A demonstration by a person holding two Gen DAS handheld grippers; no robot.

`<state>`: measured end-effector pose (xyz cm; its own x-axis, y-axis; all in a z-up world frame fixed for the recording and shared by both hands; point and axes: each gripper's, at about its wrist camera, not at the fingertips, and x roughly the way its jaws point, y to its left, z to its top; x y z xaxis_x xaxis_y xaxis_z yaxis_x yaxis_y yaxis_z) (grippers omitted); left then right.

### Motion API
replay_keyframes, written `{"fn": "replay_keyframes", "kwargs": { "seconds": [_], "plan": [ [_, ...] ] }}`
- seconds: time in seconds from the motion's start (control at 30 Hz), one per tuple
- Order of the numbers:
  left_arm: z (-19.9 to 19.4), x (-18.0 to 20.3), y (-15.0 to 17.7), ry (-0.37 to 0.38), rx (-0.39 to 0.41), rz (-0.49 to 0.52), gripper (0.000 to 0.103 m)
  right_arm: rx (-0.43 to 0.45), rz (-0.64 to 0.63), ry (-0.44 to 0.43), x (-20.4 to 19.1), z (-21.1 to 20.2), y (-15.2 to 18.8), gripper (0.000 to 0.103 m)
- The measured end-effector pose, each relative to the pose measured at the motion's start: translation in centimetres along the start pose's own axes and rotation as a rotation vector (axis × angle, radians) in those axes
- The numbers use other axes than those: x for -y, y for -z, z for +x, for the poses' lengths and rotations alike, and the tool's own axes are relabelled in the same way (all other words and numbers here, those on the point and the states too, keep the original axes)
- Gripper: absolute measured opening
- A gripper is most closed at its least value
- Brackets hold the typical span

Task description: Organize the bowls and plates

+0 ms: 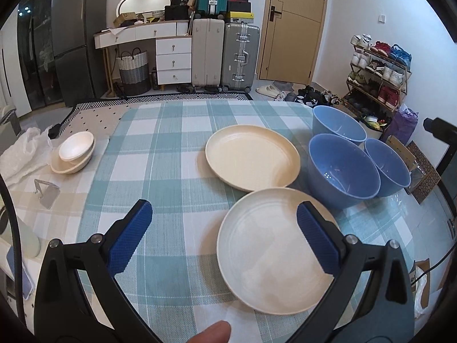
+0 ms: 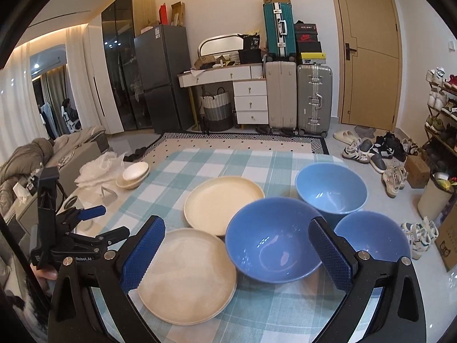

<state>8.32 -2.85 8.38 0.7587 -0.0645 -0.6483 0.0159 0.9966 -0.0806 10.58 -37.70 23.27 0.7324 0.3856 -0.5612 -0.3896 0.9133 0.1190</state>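
Two cream plates lie on the checked tablecloth: a near plate (image 1: 274, 257) (image 2: 185, 277) and a far plate (image 1: 251, 157) (image 2: 222, 203). Three blue bowls stand to their right: a middle bowl (image 1: 342, 168) (image 2: 274, 240), a far bowl (image 1: 338, 124) (image 2: 331, 188) and a right bowl (image 1: 387, 165) (image 2: 371, 237). My left gripper (image 1: 224, 214) is open and empty, above the near plate's left part. My right gripper (image 2: 237, 234) is open and empty, above the near plate and the middle bowl. The left gripper also shows in the right wrist view (image 2: 94, 223).
A stack of small white bowls (image 1: 74, 153) (image 2: 134, 175) sits at the table's left, beside crumpled plastic (image 1: 20, 151) and a metal stand (image 1: 47, 191). Beyond the table are suitcases (image 1: 225, 54), a dresser, a shoe rack (image 1: 380, 68) and floor clutter on the right.
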Motion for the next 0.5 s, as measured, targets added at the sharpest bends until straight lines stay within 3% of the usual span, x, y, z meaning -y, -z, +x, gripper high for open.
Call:
{"fn": "replay_keyframes", "kwargs": {
  "seconds": [0.23, 0.5],
  "plan": [
    [-0.1, 1.0, -3.1, -0.010, 0.017, 0.017, 0.101, 0.021, 0.007, -0.035, 1.8, -1.1, -4.3, 0.102],
    [2.2, 0.7, -5.9, -0.017, -0.001, 0.002, 0.101, -0.026, -0.006, -0.061, 3.1, 2.6, -7.6, 0.102]
  ]
}}
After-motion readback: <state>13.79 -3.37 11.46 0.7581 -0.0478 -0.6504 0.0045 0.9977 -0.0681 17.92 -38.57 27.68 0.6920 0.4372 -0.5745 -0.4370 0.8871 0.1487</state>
